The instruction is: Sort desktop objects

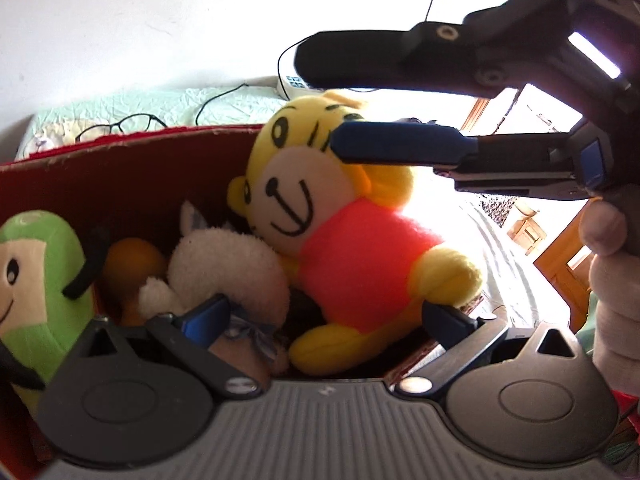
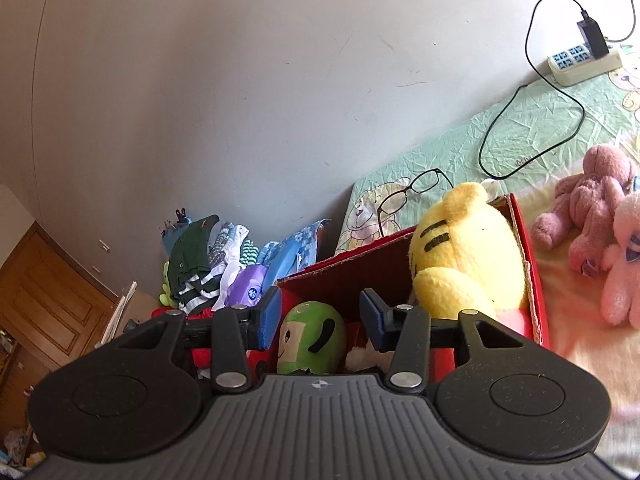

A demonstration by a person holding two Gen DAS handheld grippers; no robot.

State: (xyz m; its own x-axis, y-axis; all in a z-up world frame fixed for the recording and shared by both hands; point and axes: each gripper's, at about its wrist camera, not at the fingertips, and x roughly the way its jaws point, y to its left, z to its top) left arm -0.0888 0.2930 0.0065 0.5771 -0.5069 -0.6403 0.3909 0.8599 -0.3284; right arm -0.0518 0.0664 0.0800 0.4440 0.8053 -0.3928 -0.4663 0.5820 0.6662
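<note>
Left gripper [image 1: 324, 316] gapes empty over the box [image 1: 120, 168]. Right gripper [image 2: 318, 316], also wide and empty, sits beside the tiger [image 1: 320, 216]; a nudge could topple it out.

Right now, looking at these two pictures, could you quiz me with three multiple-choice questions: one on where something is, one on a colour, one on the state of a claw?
1. Where do the eyeglasses lie?
A. inside the red box
B. on the green sheet behind the red box
C. on the pink plush

2. What colour is the yellow tiger plush's shirt?
A. blue
B. green
C. red-pink

3. How is the left claw?
A. open, empty
B. shut on the green plush
C. shut on the eyeglasses

Answers:
1 B: they rest on the green sheet beyond the red box.
2 C: its torso shows red-pink.
3 A: its fingers stand wide apart, gripping nothing.
</note>
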